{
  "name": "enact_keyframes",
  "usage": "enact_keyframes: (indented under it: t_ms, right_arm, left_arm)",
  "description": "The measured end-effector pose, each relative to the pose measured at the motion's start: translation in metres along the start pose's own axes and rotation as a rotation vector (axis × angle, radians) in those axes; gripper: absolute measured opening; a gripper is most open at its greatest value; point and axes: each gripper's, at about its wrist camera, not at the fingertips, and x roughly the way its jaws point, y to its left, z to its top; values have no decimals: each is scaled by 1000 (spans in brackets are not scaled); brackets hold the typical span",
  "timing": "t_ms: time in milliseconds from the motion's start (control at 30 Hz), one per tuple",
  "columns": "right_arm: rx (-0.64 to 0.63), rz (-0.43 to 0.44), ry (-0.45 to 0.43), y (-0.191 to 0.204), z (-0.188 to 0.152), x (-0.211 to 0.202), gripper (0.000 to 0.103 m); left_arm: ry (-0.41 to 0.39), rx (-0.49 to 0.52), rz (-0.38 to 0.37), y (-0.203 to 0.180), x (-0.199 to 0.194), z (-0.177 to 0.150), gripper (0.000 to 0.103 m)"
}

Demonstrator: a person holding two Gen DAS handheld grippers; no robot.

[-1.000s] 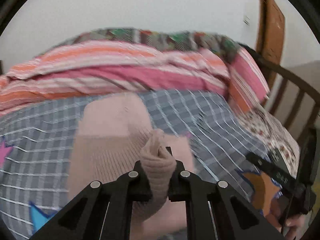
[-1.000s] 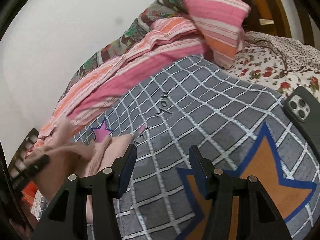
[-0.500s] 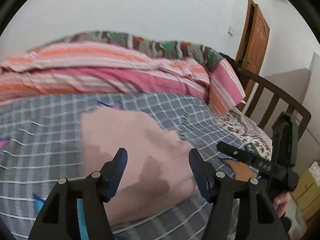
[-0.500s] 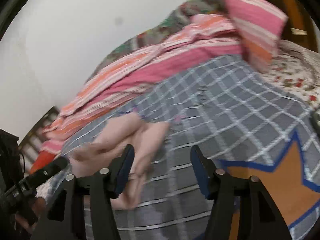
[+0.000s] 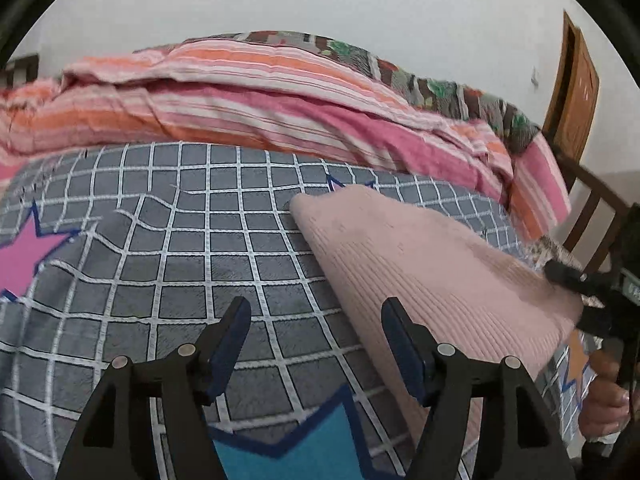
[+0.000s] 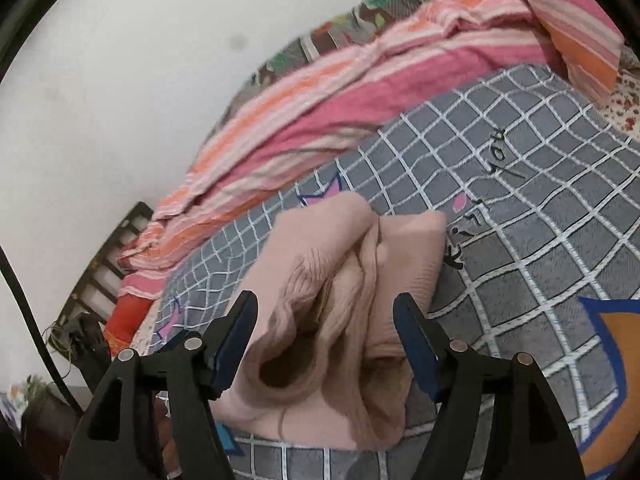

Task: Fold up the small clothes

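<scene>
Both pairs of fingers, left gripper (image 5: 316,344) and right gripper (image 6: 326,340), are spreading wider and pinch nothing, one pink sweater (image 6: 344,280) lies folded on the checked blanket (image 5: 192,240), and farther back lies one striped quilt (image 5: 248,100).

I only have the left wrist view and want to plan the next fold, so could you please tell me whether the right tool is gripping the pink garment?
Observer: No. The right tool has its jaws opening. The pink knit garment lies between them, with no pad visibly pressing it.
Operator: Thank you. Does the garment lie flat on that side?
Observer: No. It is bunched there in ridged folds, with an open tube-like end facing the camera.
Operator: Is anything else on the blanket beyond it?
Observer: Only black stitched marks on the grey checked blanket.
</scene>
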Motion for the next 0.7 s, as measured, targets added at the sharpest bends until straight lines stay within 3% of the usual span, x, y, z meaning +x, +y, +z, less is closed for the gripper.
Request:
enact_keyframes:
  t_ms: [133,200,267,333,367,500,600,700]
  right_arm:
    - [-13,-19,84,8,7,26,67]
    - [-12,-42,145,9,10,43,51]
    - [-20,-76,174,12,13,58,45]
    - [-47,-104,175,19,17,65,32]
    - [-72,-115,166,25,19,67,26]
    - [-274,-136,87,64,19,55,21]
    - [-449,-159,-44,92,9,29,20]
    - [-469,-154,-157,83,-9,4,22]
  left_arm:
    - [31,0,-55,9,8,-2,66]
    - [27,12,-67,10,8,-1,66]
    - [20,17,-76,10,8,-1,66]
    - [26,16,-84,10,9,-2,66]
    - [35,8,-98,11,11,-3,66]
    - [95,-61,-161,20,22,-4,66]
    - [81,-86,-164,25,19,-4,66]
    - [67,-102,-177,28,15,-4,66]
